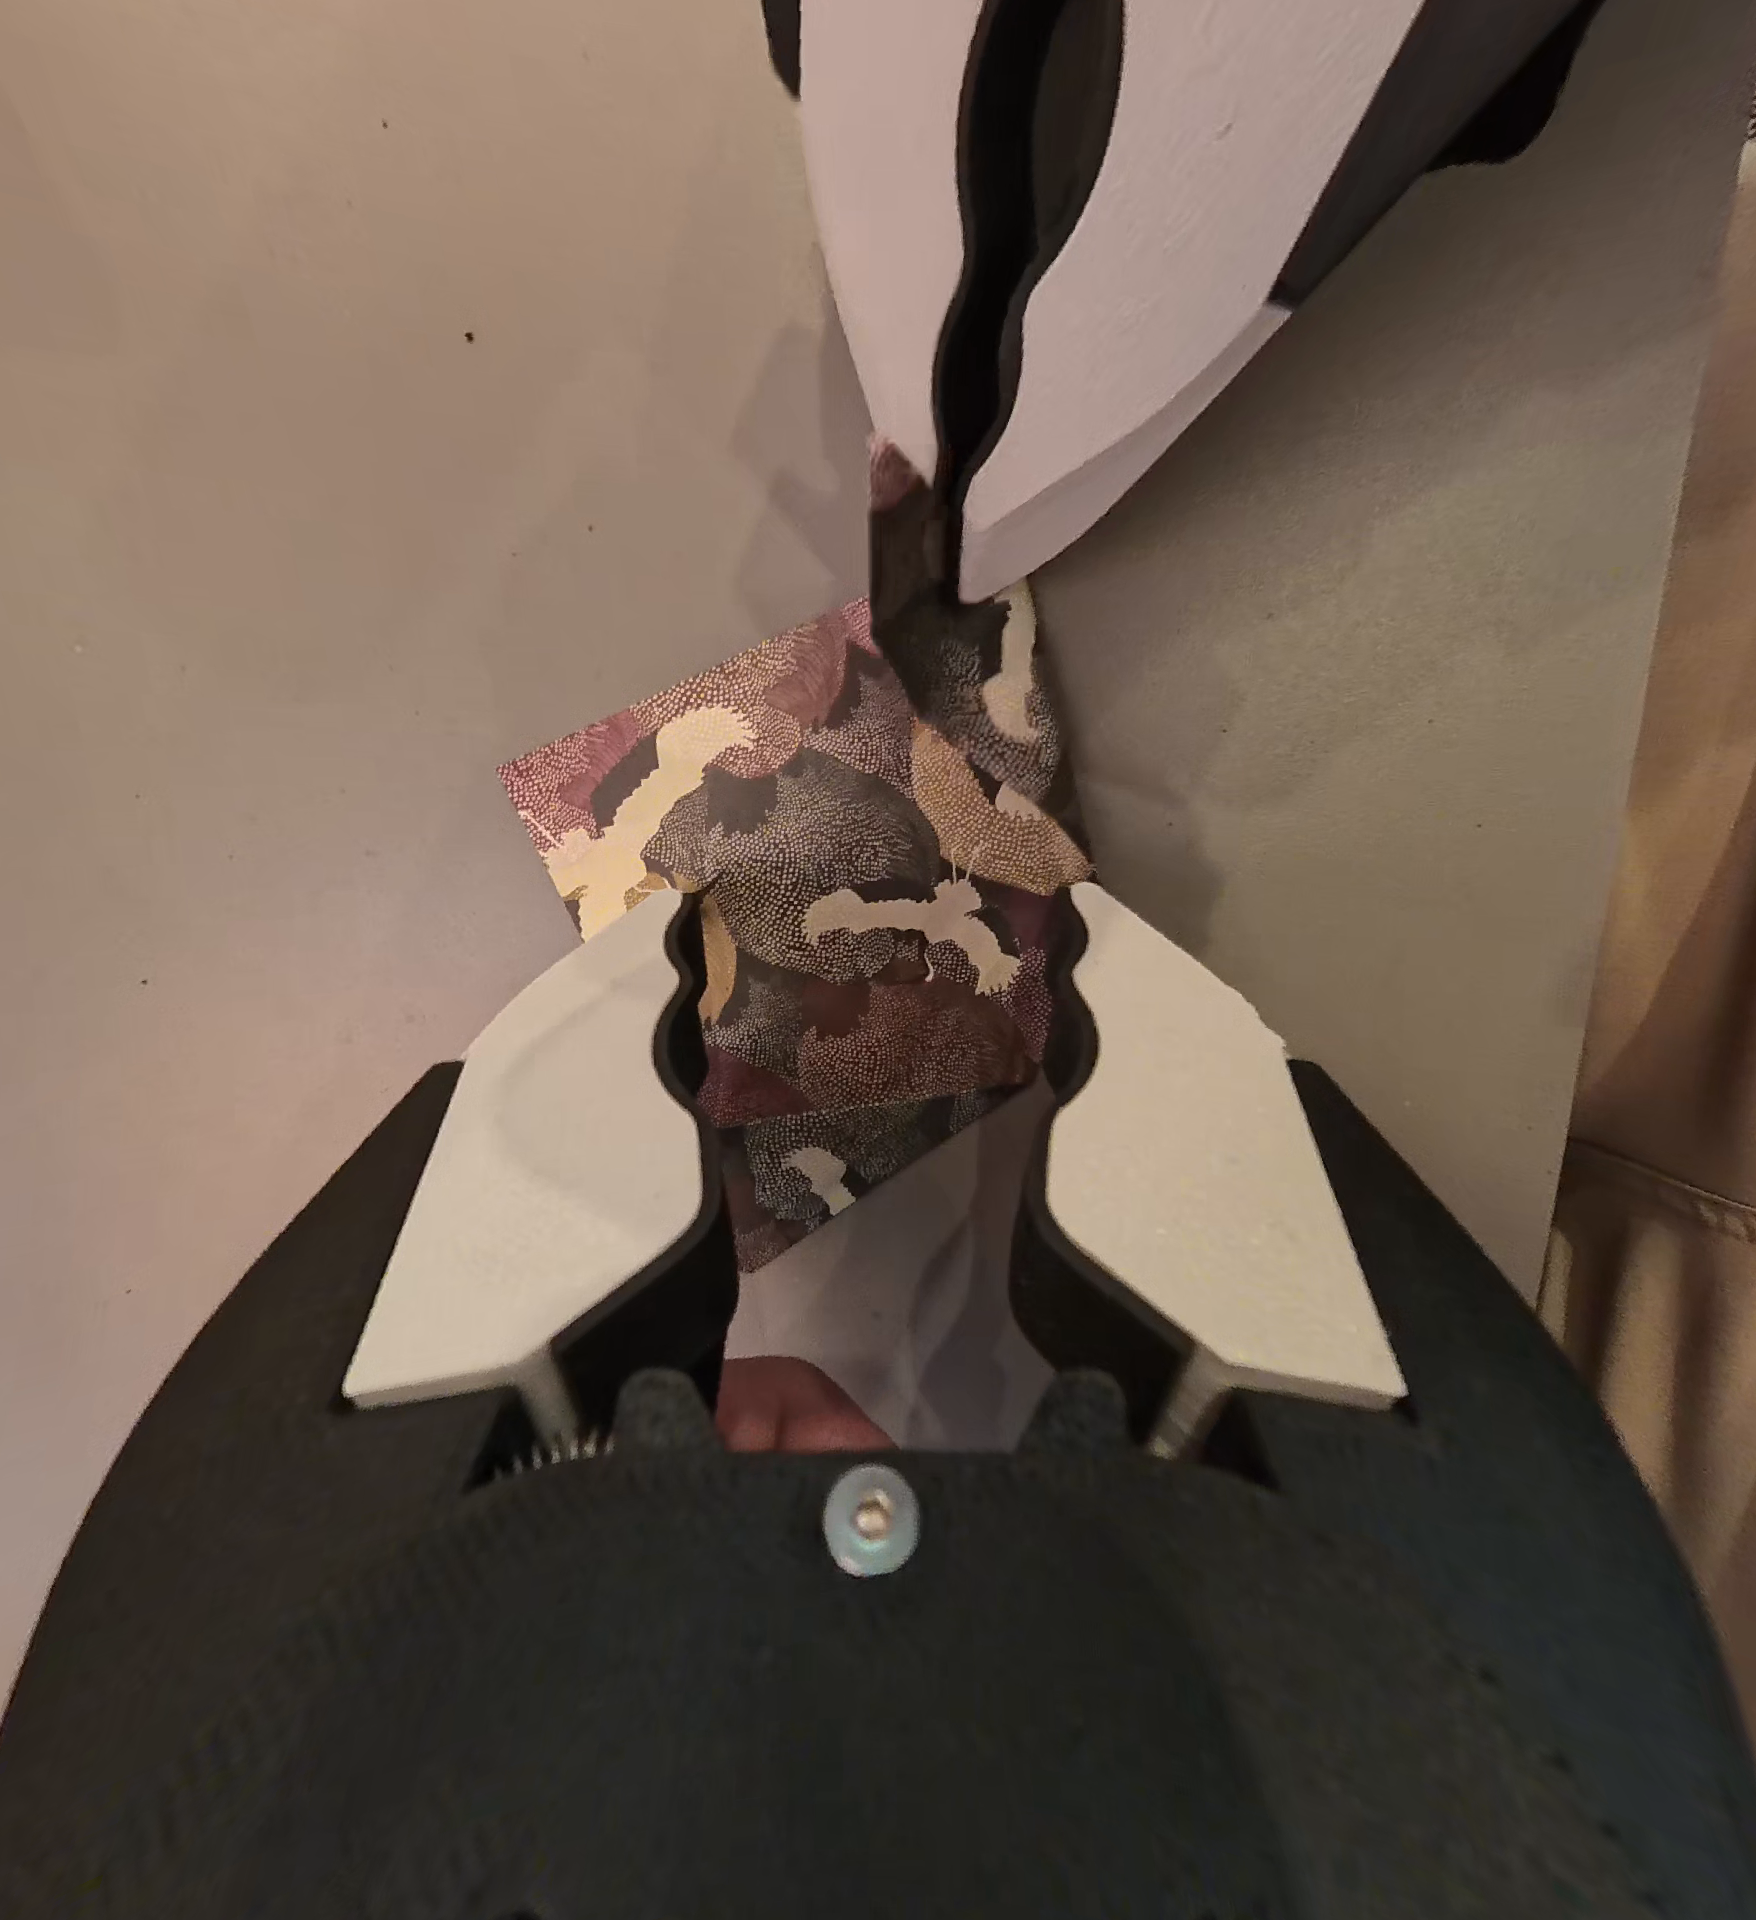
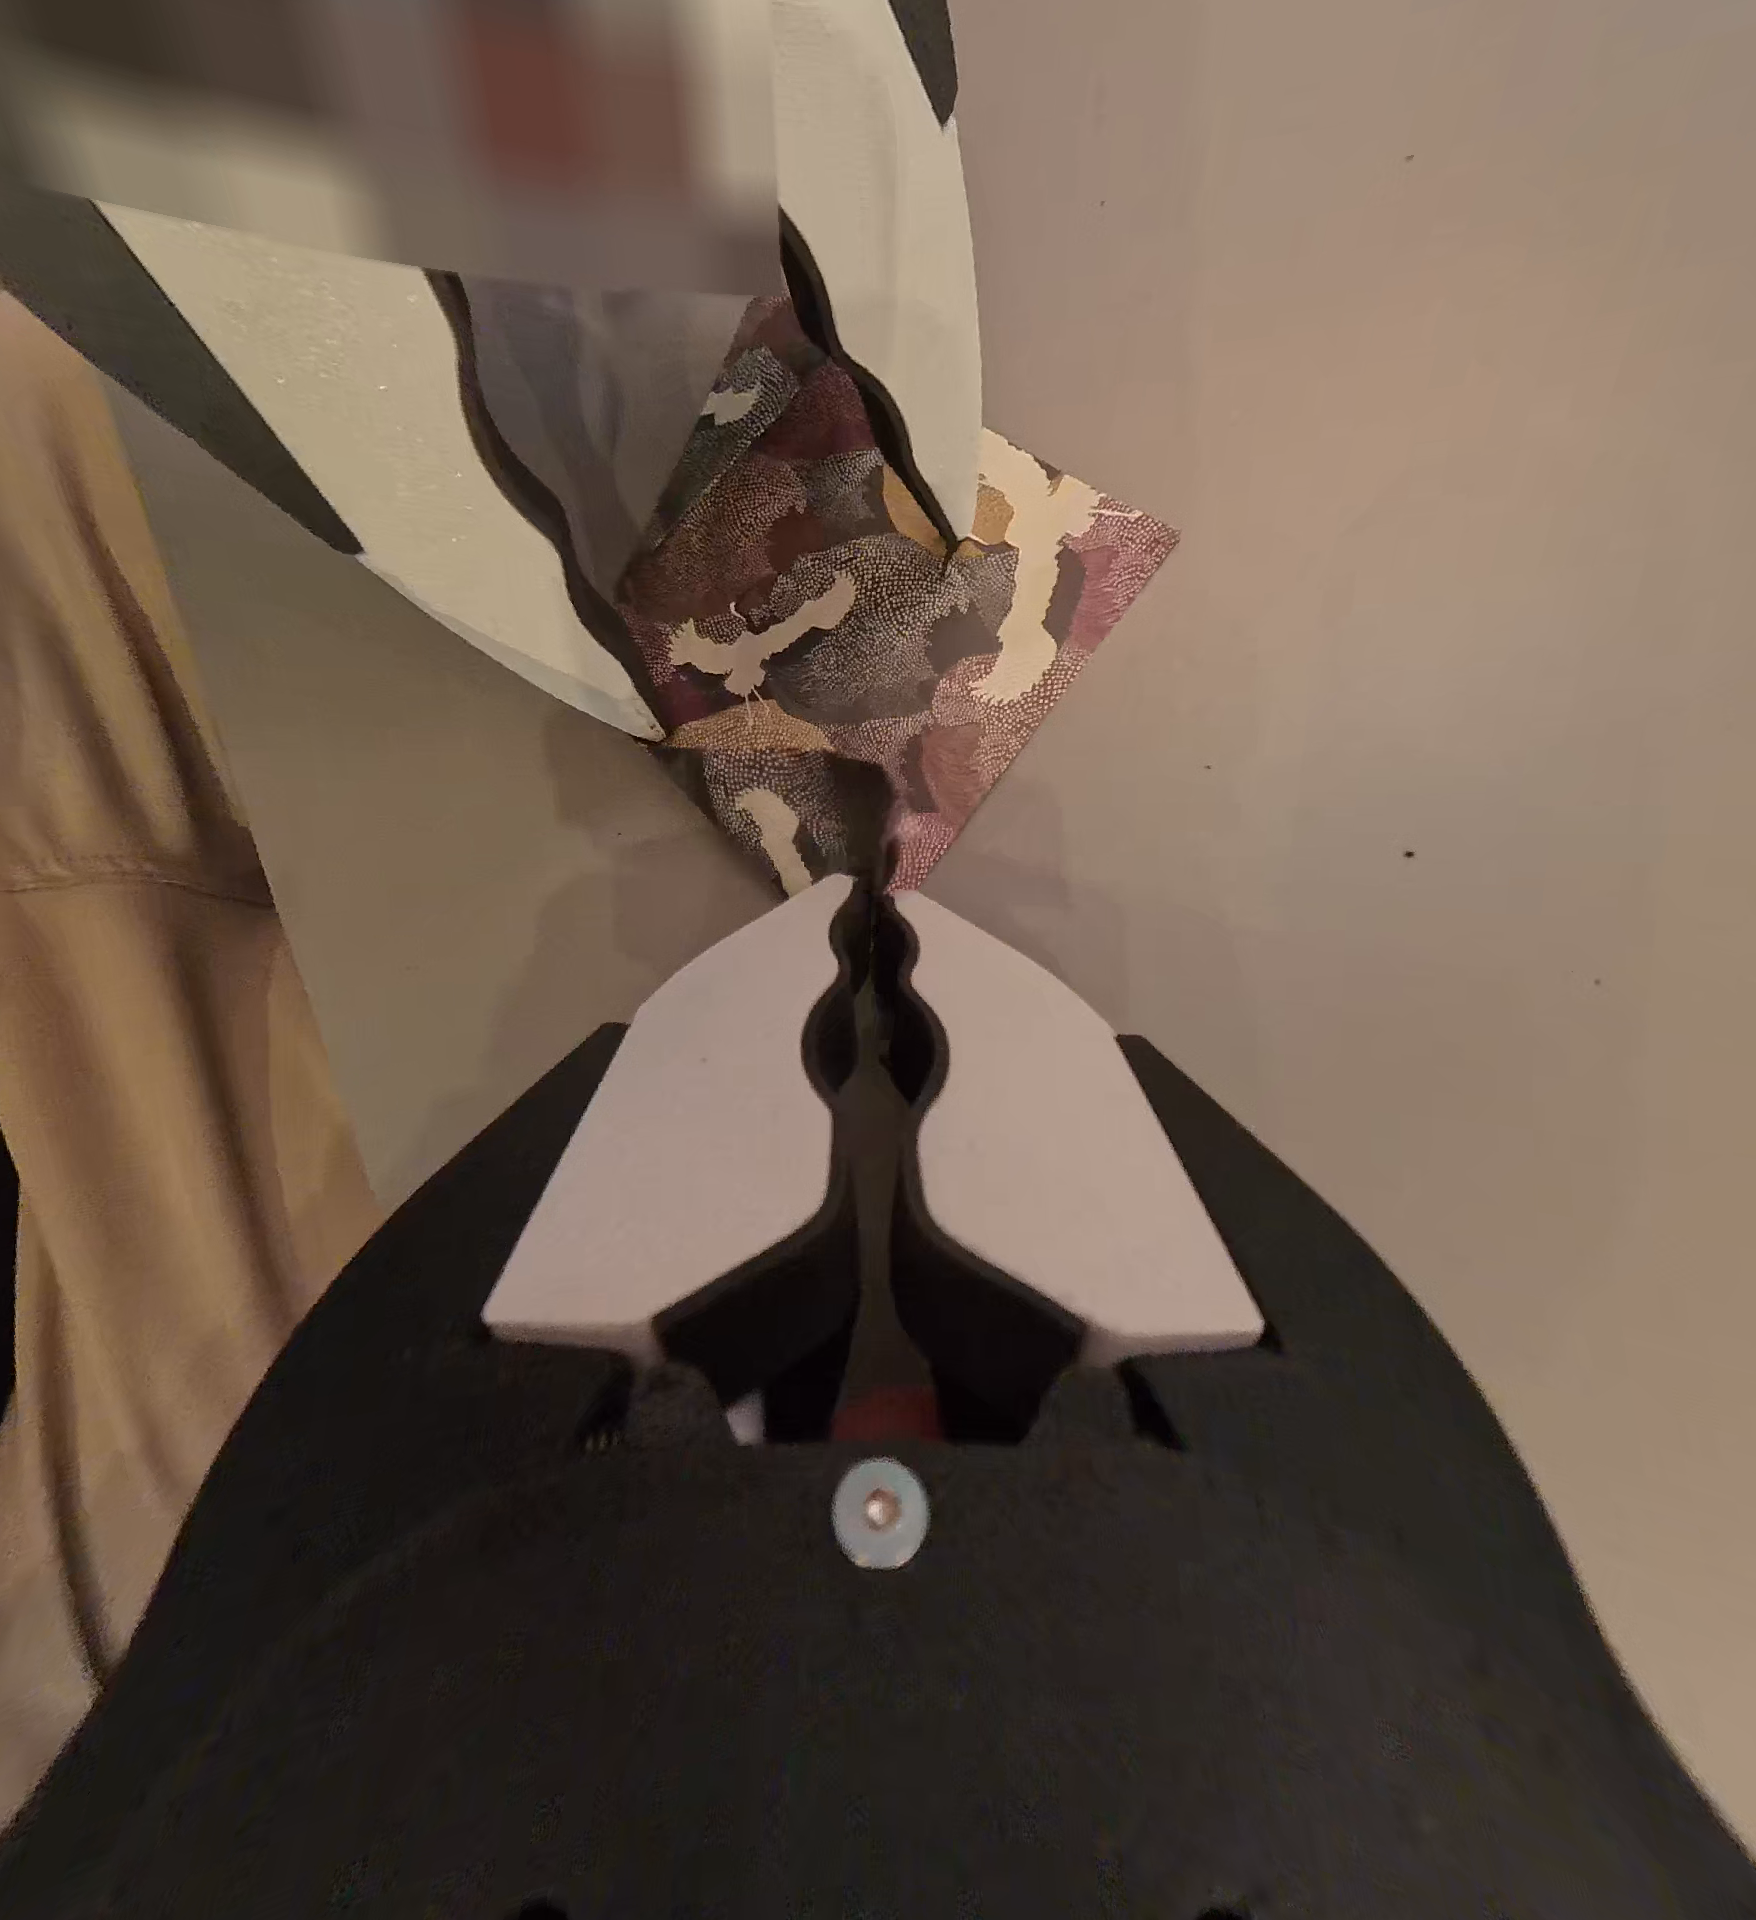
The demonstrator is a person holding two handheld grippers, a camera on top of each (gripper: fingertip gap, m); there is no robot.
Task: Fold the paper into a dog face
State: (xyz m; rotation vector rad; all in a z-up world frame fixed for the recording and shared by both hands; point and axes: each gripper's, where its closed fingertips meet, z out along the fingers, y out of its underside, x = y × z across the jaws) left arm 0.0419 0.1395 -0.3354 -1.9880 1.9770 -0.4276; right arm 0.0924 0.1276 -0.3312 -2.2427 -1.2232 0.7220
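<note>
My left gripper (image 1: 879, 914) has its jaws standing apart, with the patterned paper (image 1: 853, 862) lying in the gap between them. I cannot tell from either view whether the white fingers (image 1: 562, 1122) actually touch the sheet.

My right gripper (image 2: 869, 894) has its jaws drawn together, pinched on the near corner of the paper (image 2: 853, 644); the wavy black pads meet at the tip, with the sheet's edge caught in them. In the left wrist view the right gripper (image 1: 941, 582) comes in from the far side, tips clamped on the paper's far corner.

The paper is purple, grey and cream, printed with pale bird shapes, and partly folded. Its plain white underside (image 1: 915, 1278) shows in the left wrist view, low between my left fingers. One flat corner juts out to the left there, lying over the pale table (image 1: 282, 623). The paper sits between the two grippers, near the table's edge.

In the right wrist view the left gripper (image 2: 801, 623) reaches in from the far left, one finger on either side of the sheet.

A person's tan garment (image 1: 1736, 935) fills the right edge of the left view and the left edge of the right view (image 2: 74, 831), just beside the table.

A few dark specks mark the tabletop.
</note>
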